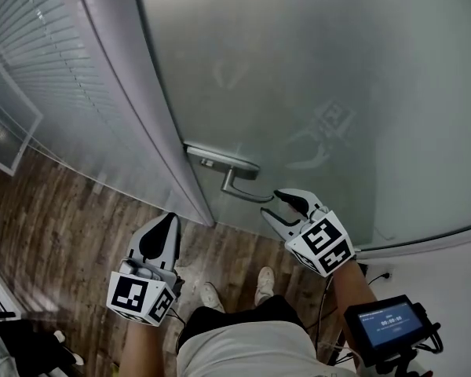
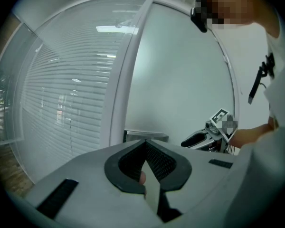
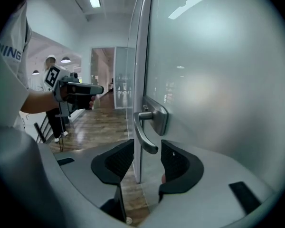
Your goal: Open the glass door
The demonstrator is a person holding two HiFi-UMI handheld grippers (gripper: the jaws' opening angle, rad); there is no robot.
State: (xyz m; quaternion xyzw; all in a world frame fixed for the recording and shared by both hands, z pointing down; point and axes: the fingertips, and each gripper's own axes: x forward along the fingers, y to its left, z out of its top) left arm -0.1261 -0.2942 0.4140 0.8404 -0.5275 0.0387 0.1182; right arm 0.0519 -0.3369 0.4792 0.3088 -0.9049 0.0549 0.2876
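Door handle [image 3: 145, 133] lies between right gripper's [image 3: 146, 148] parted jaws.

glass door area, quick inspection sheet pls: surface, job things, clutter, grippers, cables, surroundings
surface: wooden floor, no table.
job's things: frosted glass door; lever handle on a metal plate near the door's edge.
clutter: dark items on the floor at lower left, too dim to name.
grippers: left gripper jaws together, empty, away from the door; right gripper jaws apart around the handle's tip, pads not touching.
cables: thin dark cable beside the right arm.
surroundings: partition with blinds; screen device.
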